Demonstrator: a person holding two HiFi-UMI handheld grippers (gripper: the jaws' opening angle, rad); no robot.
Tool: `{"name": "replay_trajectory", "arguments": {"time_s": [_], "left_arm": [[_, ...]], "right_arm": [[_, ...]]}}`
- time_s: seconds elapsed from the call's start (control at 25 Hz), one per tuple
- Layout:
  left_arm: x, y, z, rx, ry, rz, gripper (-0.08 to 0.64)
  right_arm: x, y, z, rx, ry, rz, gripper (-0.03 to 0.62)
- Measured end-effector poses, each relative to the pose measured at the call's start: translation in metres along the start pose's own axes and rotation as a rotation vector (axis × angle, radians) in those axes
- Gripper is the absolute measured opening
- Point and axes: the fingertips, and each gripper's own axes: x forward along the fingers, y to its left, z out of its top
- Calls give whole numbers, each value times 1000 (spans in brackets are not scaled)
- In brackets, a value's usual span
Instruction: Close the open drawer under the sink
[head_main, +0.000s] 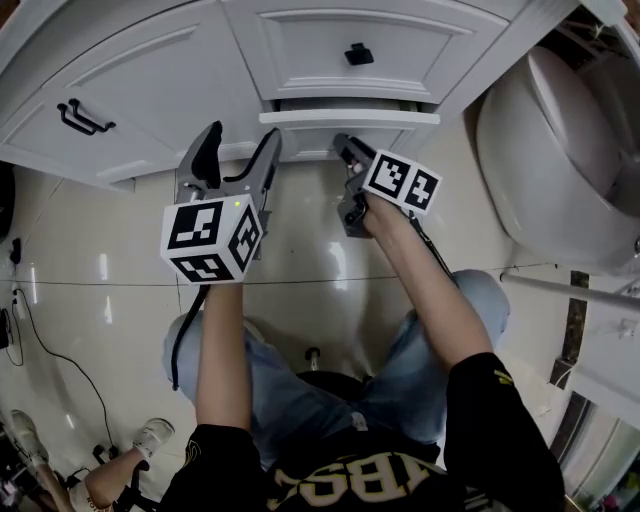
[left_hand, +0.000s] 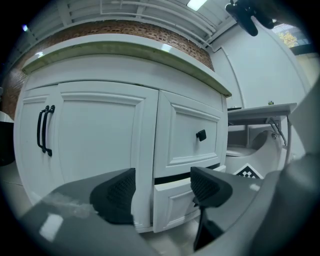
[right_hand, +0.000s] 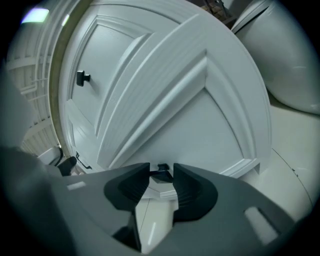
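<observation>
Person seated facing a white cabinet (head_main: 150, 80), a gripper in each hand.

Drawer (head_main: 350, 119): bottom one of the stack, top centre of the head view. It stands out a short way, with a dark gap showing above its front. Upper drawer (head_main: 330, 45) sits flush, its black knob plain.

Right gripper (head_main: 346, 148): nose up against the drawer front, centre of the head view. In the right gripper view the jaws (right_hand: 162, 175) are drawn close together, and the drawer's small dark knob (right_hand: 162, 168) sits pinched between their tips. The white panel fills the rest of that frame.

Left gripper (head_main: 241, 135): left of centre in the head view, just beside the drawer and off it. Jaws spread wide, nothing in them. In the left gripper view the cabinet's post and the drawer's corner (left_hand: 172, 200) show through the gap.

Toilet (head_main: 560, 160) at the right edge. Pale glossy tile floor (head_main: 300, 260) below.
</observation>
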Motion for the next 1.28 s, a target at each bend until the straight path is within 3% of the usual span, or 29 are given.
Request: {"name": "replay_trajectory", "arguments": {"time_s": [0.12,0.36,0.52,0.6,0.72,0.8,1.0,1.28], "left_arm": [[4,4,-5,8,20,-6,347],[1,26,-17,35,62,35,348],[-8,36,-10,23,50,64,348],[-13,32,-5,11,35,64,348],[-24,16,5,22,15,44,348],[-36,6,14,27,-5,35,348],[-62,-22,33,21,-74,14,348],[-104,-55,52,57,-152,11,348]], "right_arm": [[17,-2,15,4,-31,5,146],[26,-4,19,-57,-31,-125,164],[27,-4,22,-64,-41,-137,163],[27,-4,22,-32,-40,-118,158],[11,-3,19,122,-40,-89,171],[-9,12,15,151,-33,-58,120],[-63,79,35,-46,-124,85,132],[-151,124,49,-461,-253,47,177]]}}
